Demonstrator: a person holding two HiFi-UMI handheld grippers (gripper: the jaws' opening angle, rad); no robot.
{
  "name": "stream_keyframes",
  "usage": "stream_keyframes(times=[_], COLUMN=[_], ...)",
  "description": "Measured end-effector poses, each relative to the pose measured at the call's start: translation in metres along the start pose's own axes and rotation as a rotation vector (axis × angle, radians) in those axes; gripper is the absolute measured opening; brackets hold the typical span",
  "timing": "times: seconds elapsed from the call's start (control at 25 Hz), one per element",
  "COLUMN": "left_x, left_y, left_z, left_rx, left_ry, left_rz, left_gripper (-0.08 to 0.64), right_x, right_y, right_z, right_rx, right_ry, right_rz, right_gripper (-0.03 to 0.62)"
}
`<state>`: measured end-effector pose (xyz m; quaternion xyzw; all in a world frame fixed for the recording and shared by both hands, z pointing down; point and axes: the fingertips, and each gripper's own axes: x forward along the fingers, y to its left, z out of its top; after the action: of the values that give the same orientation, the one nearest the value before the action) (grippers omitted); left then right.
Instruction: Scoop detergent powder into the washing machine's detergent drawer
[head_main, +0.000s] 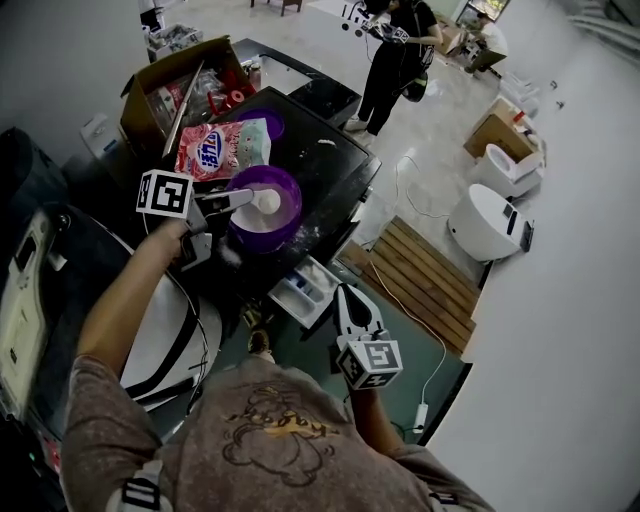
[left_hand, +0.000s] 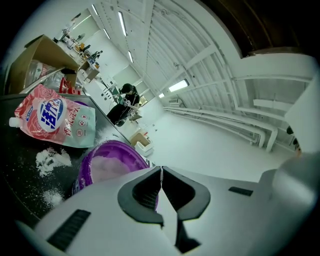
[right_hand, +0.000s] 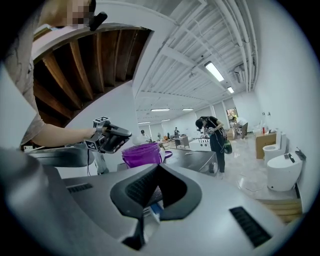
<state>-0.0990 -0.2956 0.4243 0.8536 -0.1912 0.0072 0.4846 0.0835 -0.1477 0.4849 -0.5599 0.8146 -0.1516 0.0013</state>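
1. Head view shows the detergent drawer (head_main: 308, 288) already pulled open below the dark worktop (head_main: 335, 165). I cannot tell whether any powder lies in it yet.
2. Detergent powder fills the purple bowl (head_main: 290, 218) on the worktop, near the detergent bag (head_main: 215, 150). Spilled powder (left_hand: 50, 159) dusts the surface beside it.
3. The left gripper (head_main: 245, 198) reaches over the bowl, its jaws closed on what looks like the handle of a white scoop (head_main: 268, 202) sitting in the powder.
4. The right gripper (head_main: 346, 298) hangs just beside the drawer, jaws together on nothing.
5. By my reading this is the loading stage. Lifting the scoop, carrying it to the drawer and tipping it all remain.
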Motion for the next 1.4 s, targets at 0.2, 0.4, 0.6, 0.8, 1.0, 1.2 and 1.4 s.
stream_keyframes(times=[0.2, 0.4, 0.6, 0.8, 1.0, 1.2, 1.4], left_x=[0.008, 0.011, 0.013, 0.018, 0.02, 0.025, 0.032], left_y=[-0.019, -0.037, -0.044, -0.053, -0.061, -0.062, -0.057], left_z=[-0.005, -0.014, -0.027, -0.044, -0.048, -0.071, -0.093], left_rx=[-0.033, -0.08, -0.029, -0.03, 0.187, 0.126, 0.134], left_ry=[-0.028, -0.05, -0.051, -0.072, -0.098, -0.136, -0.128], left_rz=[-0.026, -0.044, -0.048, -0.057, -0.046, -0.036, -0.013], left_gripper=[0.023, 0.023, 0.023, 0.023, 0.023, 0.023, 0.023], right_x=[-0.011, -0.015, -0.024, -0.032, -0.036, -0.036, -0.034], right_y=[-0.014, -0.019, -0.023, -0.025, -0.029, -0.03, -0.029], right_z=[0.0, 0.008, 0.008, 0.006, -0.002, -0.005, -0.005], right_rx=[0.005, 0.002, 0.007, 0.01, -0.006, 0.004, 0.006], right_ry=[-0.007, -0.02, -0.021, -0.021, -0.007, -0.002, 0.006], right_rz=[-0.028, -0.028, -0.03, -0.022, -0.011, 0.001, 0.015], right_gripper=[0.0, 0.0, 0.0, 0.0, 0.0, 0.0, 0.0])
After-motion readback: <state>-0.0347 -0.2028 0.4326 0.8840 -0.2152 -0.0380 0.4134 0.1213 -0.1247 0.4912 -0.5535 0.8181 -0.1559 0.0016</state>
